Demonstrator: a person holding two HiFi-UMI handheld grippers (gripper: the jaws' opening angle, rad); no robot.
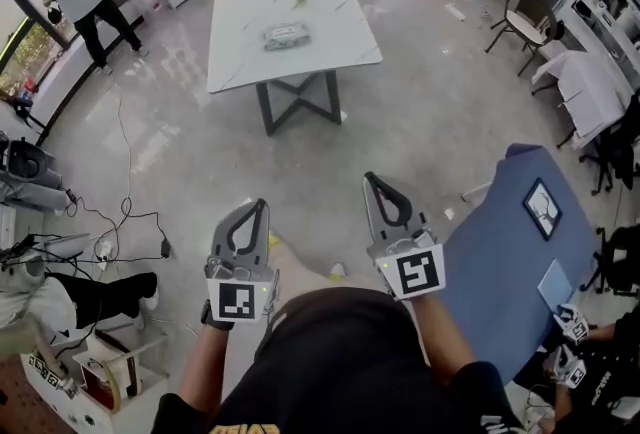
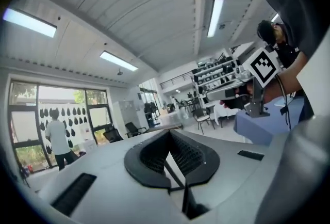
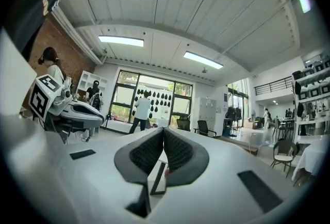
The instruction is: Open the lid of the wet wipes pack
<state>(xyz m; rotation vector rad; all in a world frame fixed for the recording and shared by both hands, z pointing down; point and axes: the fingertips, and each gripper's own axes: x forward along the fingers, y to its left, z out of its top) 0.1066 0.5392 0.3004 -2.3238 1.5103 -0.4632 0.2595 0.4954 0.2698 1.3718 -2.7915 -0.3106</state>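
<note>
while the wipes pack point(image 1: 286, 36) sits mid table point(image 1: 335, 27), open floor point(image 1: 420, 112) fronts it.

No readable text anywhere (the shirt print point(image 1: 247, 428) is cut off).

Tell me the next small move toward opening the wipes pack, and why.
Probably step toward the white table: the wet wipes pack lies on it, far beyond the left gripper and right gripper, both with jaws shut and empty.
</note>
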